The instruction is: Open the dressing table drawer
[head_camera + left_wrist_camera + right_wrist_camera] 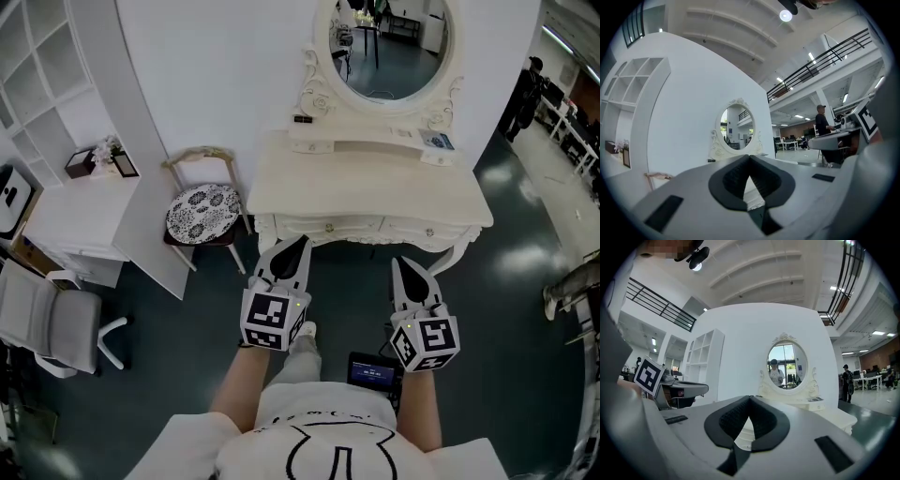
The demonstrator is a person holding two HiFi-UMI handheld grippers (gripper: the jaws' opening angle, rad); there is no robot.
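Note:
The cream dressing table with its oval mirror stands against the white wall straight ahead. Its front drawers are closed, each with a small knob. My left gripper points level at the left drawer front, a little short of it, with its jaws shut and nothing between them. My right gripper hangs shut and empty before the right side of the table, slightly farther back. In the left gripper view the left gripper faces the mirror. The right gripper faces the mirror too.
A wooden chair with a patterned cushion stands left of the table. Beyond it are a white partition, a white desk and a grey office chair. A person stands far right by desks. Dark floor lies between me and the table.

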